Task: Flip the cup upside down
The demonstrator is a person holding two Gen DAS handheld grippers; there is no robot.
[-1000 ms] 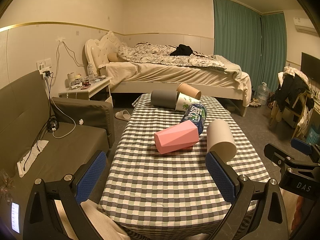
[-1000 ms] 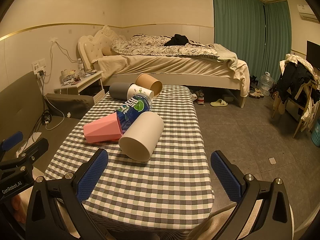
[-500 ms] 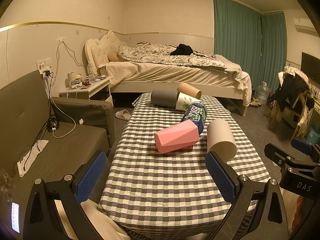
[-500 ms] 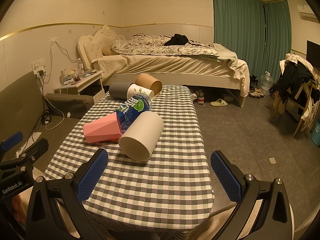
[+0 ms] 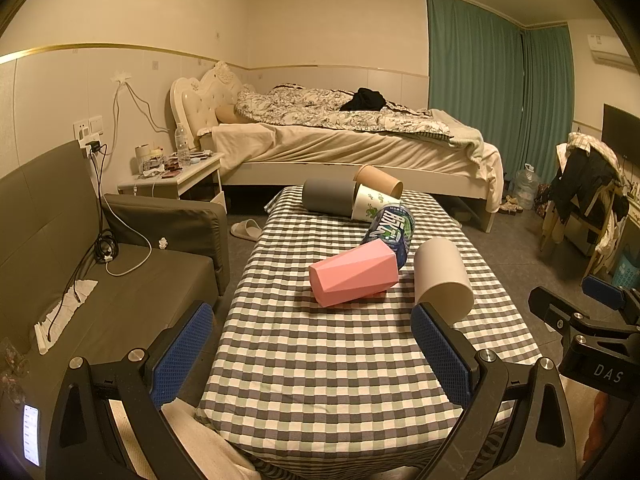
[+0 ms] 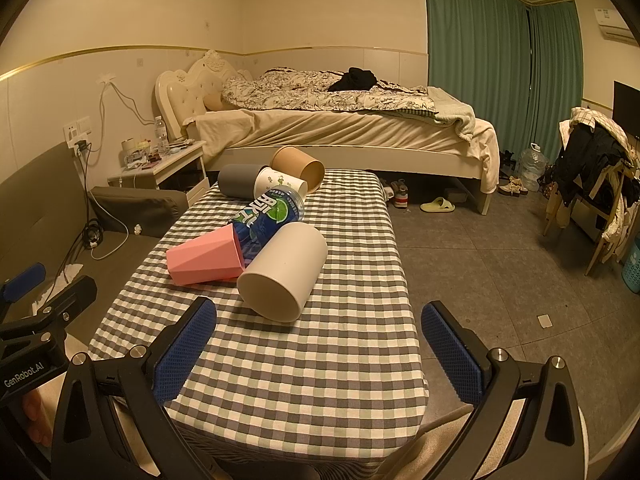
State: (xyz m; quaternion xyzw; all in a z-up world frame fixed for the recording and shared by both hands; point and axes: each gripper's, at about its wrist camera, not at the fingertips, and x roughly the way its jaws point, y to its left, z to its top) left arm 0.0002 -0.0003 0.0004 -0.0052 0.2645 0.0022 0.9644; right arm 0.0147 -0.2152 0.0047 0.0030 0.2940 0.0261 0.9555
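Left gripper: fingers spread wide, blue pads facing each other, nothing held between them. Right gripper: fingers likewise spread wide and holding nothing. Both point forward, level, side by side, each visible at the edge of the other's view.

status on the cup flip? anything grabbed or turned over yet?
Done: nothing. All six cups lie on their sides on the checked tablecloth, including the beige cylindrical cup nearest and the pink faceted cup beside it. In hand: nothing; left gripper and right gripper are open, short of the cups. Left: grasp, flip, set down.
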